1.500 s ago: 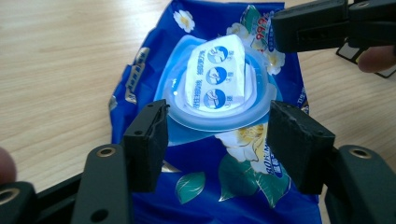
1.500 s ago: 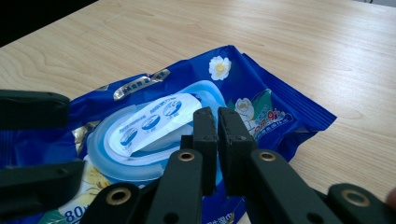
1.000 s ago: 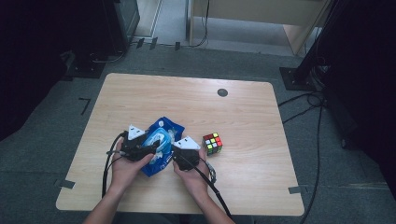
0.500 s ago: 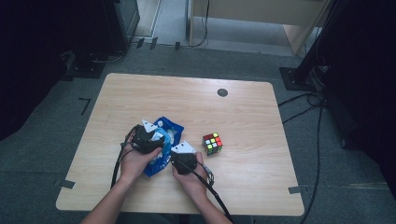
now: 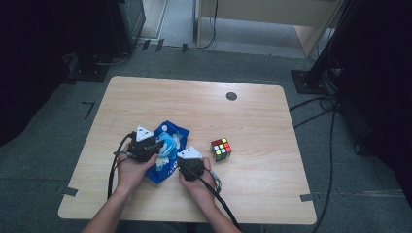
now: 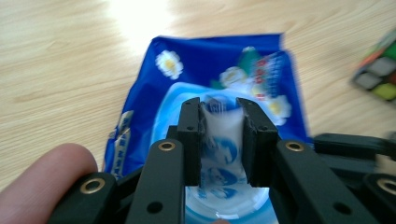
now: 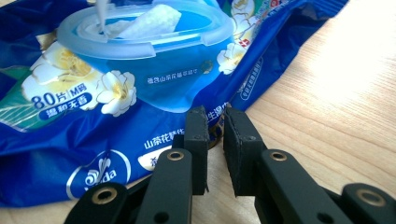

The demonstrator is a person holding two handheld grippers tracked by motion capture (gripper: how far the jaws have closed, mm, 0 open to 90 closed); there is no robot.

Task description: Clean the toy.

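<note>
A blue wet-wipes pack lies on the wooden table, with its round plastic lid frame and a white wipe showing in the opening. My left gripper sits over the pack. Its jaws have just been closing, and the raised printed lid flap now fills the gap between the pads. My right gripper is shut on the pack's near edge. In the high view the left gripper and the right gripper flank the pack.
A Rubik's cube stands just right of the pack, close to the right hand. A dark round grommet sits near the table's far edge. Cables trail from both grippers toward the near edge. Dark stands and cables surround the table on the floor.
The left hand shifted a little farther onto the pack, then came back slightly. The right hand, the pack and the cube stayed in place.
</note>
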